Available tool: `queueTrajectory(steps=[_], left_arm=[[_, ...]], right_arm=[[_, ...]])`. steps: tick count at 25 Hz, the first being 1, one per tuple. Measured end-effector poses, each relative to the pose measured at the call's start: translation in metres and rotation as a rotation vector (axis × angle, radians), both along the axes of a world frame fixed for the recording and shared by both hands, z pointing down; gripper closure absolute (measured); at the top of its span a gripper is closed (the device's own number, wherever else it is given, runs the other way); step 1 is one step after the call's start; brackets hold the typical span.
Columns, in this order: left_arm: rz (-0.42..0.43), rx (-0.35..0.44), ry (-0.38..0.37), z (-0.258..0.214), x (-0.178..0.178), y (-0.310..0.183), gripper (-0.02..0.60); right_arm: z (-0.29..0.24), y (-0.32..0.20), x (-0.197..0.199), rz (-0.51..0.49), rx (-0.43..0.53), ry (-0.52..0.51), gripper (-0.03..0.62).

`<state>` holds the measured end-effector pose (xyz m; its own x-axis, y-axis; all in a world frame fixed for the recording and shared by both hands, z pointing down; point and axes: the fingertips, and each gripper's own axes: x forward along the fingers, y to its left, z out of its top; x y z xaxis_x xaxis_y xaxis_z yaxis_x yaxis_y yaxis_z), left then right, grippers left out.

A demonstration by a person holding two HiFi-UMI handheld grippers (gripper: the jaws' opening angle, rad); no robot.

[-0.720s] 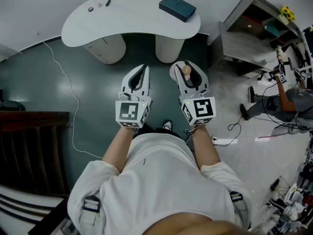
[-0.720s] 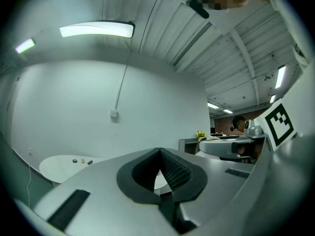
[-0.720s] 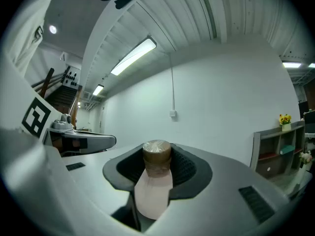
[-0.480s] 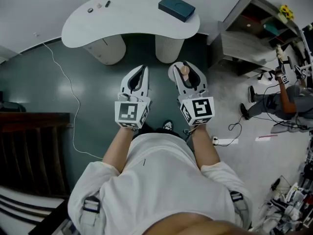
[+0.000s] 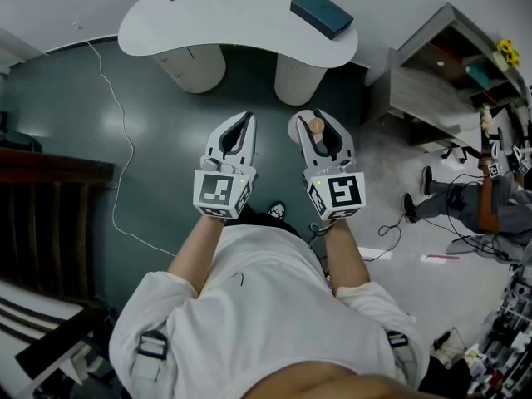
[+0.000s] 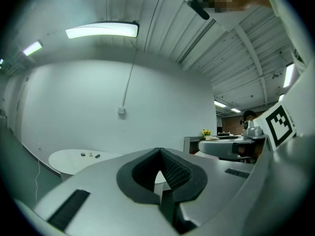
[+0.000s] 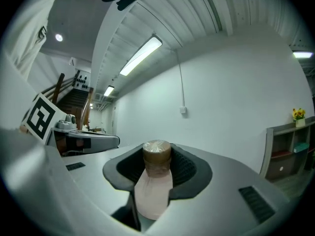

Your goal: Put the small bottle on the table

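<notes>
Overhead, the head view shows the left gripper (image 5: 242,123) and the right gripper (image 5: 316,116) side by side at frame centre, above a dark green floor (image 5: 158,131). The small bottle (image 5: 316,125) shows as a brown cap between the right gripper's jaws. A white curved surface (image 5: 241,19) lies along the top edge, well apart from the bottle, with a dark teal box (image 5: 322,13) at its right end.

In the left gripper view, the jaws are pressed together with nothing between them.

In the right gripper view, the jaws pinch the bottle's pale pink body at lower centre, and its brown cap stands upright above the pads.
</notes>
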<state>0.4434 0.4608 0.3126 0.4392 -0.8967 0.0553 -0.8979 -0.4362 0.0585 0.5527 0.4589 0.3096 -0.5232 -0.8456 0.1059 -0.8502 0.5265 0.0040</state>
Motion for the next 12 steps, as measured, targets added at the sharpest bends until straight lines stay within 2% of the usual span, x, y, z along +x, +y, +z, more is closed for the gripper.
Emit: queueTrajectory(steps=[6, 12], left_arm=[[-0.148, -0.048, -0.016, 0.017, -0.053, 0.003, 0.569], [-0.242, -0.051, -0.011, 0.025, -0.120, -0.016, 0.569]], right_arm=[[0.015, -0.013, -0.049, -0.143, -0.030, -0.004, 0.467], [0.020, -0.042, -0.123, -0.248, -0.034, -0.002, 0.467]])
